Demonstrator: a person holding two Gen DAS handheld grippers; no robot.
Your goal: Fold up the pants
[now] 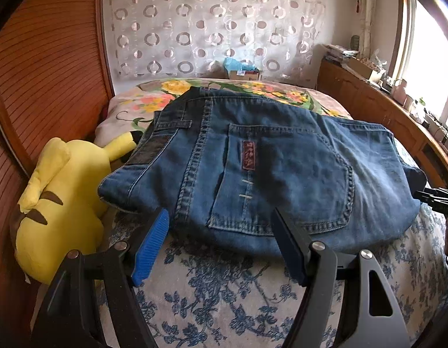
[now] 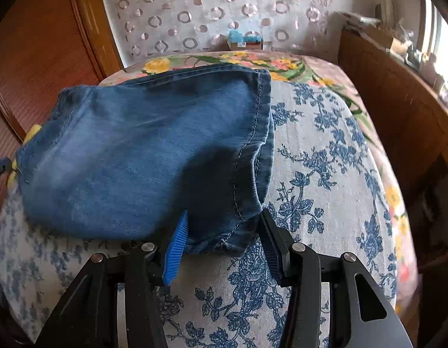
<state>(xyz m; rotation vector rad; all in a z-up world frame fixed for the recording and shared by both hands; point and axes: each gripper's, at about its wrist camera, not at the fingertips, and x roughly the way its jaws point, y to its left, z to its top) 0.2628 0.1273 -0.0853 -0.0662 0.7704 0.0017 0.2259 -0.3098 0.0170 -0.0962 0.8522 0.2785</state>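
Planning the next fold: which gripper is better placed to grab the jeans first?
Right. The right gripper already straddles the hem corner of the jeans, jaws open around it. The left gripper hangs open at the near folded edge, gripping nothing.

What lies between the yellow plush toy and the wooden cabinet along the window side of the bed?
The folded jeans on the floral bedspread fill that stretch, between the plush toy and cabinet; the left wrist view shows it.

The jeans (image 1: 267, 168) were thick blue denim cloth with raised stitching. The bed cover (image 1: 224, 304) was woven flowered cloth. The plush toy (image 1: 61, 203) looked soft and fuzzy. The headboard (image 1: 50, 72) was shiny ribbed wood.
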